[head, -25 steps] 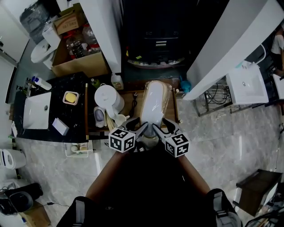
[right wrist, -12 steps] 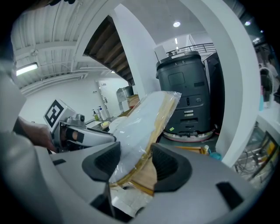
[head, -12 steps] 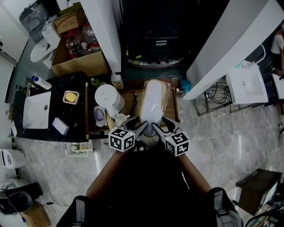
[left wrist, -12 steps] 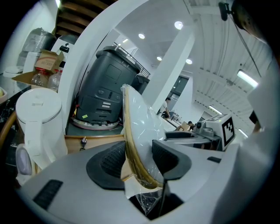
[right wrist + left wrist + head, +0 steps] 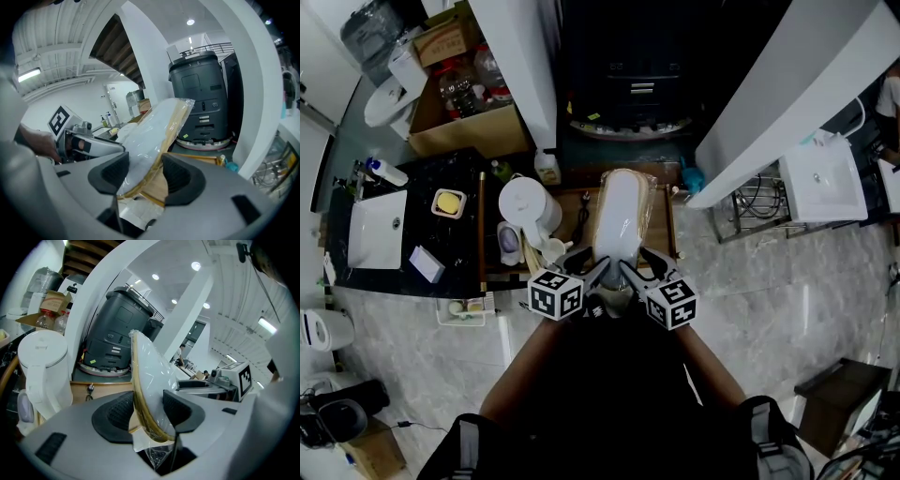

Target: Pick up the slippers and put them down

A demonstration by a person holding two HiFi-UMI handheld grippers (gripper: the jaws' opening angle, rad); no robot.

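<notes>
Both halves of the job can be judged from how the wrapped slippers (image 5: pixel 623 216) sit: the left tongs (image 5: pixel 592 272) and the right tongs (image 5: pixel 636 270) each pinch the near end of the clear-wrapped pair, pads pressed on the tan sole edge on one side and the film on the other. From the gripper views the pair slants upward, away from the tongs, above the wooden worktop (image 5: pixel 575 214) and beside a white jug (image 5: pixel 528 206), so the pick-up looks done. What seems left is lowering the slippers onto a surface and spreading both tongs to release them.
</notes>
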